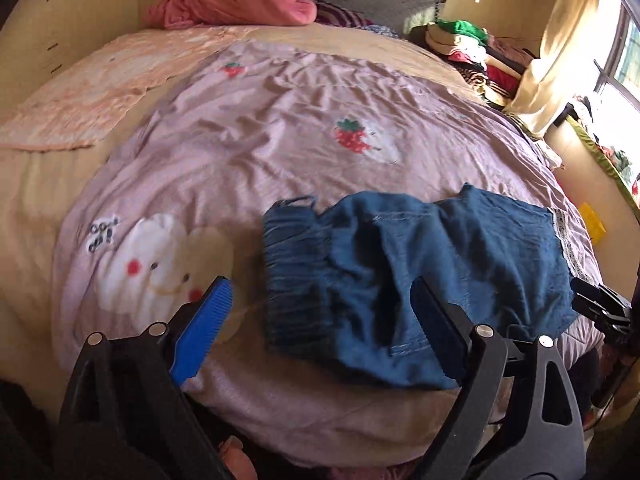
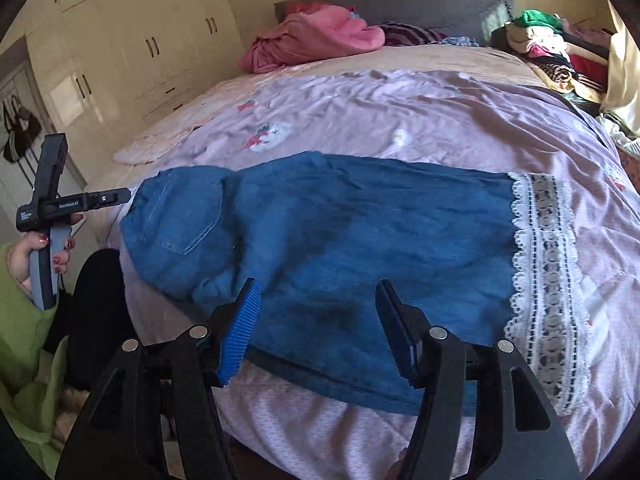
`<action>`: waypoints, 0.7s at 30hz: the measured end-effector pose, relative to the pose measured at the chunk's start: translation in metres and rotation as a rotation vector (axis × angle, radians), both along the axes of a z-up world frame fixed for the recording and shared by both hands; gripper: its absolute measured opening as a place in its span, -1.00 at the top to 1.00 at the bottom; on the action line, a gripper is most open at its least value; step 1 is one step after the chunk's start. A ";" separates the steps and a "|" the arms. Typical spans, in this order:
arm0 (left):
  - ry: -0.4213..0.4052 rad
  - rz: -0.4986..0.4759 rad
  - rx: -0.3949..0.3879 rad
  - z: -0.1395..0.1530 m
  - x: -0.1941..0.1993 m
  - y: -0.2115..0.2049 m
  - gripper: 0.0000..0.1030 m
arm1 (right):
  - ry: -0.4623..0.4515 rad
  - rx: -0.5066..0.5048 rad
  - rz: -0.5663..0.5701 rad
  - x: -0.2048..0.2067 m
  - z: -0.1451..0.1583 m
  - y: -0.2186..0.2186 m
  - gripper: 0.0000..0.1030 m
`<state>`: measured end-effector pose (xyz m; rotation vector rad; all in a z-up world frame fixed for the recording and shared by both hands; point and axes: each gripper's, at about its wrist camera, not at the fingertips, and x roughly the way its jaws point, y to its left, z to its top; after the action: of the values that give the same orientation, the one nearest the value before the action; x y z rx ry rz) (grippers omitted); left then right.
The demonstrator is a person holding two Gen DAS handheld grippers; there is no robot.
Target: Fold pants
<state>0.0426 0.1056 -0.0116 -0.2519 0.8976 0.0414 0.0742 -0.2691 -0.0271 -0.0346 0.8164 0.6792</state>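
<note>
1. Blue denim pants with white lace hems (image 2: 340, 240) lie flat on the pink bedspread (image 2: 400, 112), near its edge.
2. Left gripper (image 1: 320, 320) and right gripper (image 2: 318, 320) gape above them, both empty.
3. Soft, limp, light; pinch waistband and hem.

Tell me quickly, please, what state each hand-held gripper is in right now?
Left hand-held gripper: open, holding nothing, over the blue denim pants.
Right hand-held gripper: open, holding nothing.

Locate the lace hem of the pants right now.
In the right wrist view the lace hem is at the right end of the blue pants, flat on the pink bedspread, right of the open right gripper.
</note>
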 end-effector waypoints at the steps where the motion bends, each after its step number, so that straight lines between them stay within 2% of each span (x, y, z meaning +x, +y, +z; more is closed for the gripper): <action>1: 0.015 0.015 -0.022 -0.007 -0.001 0.006 -0.63 | 0.002 -0.007 0.007 0.001 -0.002 0.006 -0.14; 4: 0.010 0.010 -0.112 -0.020 0.005 0.010 -0.62 | 0.010 -0.006 0.017 0.004 -0.005 0.020 -0.14; 5: 0.007 0.008 -0.140 -0.025 0.010 0.010 -0.39 | 0.014 0.002 0.016 0.006 -0.005 0.024 -0.14; 6: 0.016 0.005 -0.161 -0.030 0.016 0.009 0.30 | 0.022 0.010 0.016 0.008 -0.007 0.026 -0.14; 8: 0.045 0.012 -0.146 -0.037 0.027 0.006 0.36 | 0.039 -0.010 0.005 0.010 -0.015 0.032 -0.13; 11: 0.020 -0.012 -0.118 -0.028 0.030 0.010 0.41 | 0.074 -0.083 0.004 0.006 -0.027 0.039 0.00; 14: -0.027 -0.005 -0.006 -0.013 0.024 0.017 0.44 | 0.061 -0.102 0.025 -0.006 -0.026 0.043 0.01; 16: 0.003 -0.020 -0.017 -0.021 0.025 0.020 0.43 | 0.076 -0.141 0.021 -0.010 -0.033 0.048 0.01; 19: 0.025 -0.017 -0.019 -0.041 0.025 0.019 0.37 | 0.063 -0.190 0.014 -0.014 -0.043 0.055 0.00; 20: 0.017 -0.012 -0.023 -0.043 0.025 0.020 0.30 | 0.059 -0.191 0.011 -0.015 -0.044 0.054 0.00; 21: 0.015 -0.007 -0.003 -0.045 0.025 0.020 0.15 | 0.066 -0.178 0.002 -0.014 -0.045 0.053 0.00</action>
<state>0.0675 0.1253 -0.0563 -0.2516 0.9130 0.0352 0.0601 -0.2162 -0.0723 -0.1749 0.9393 0.6105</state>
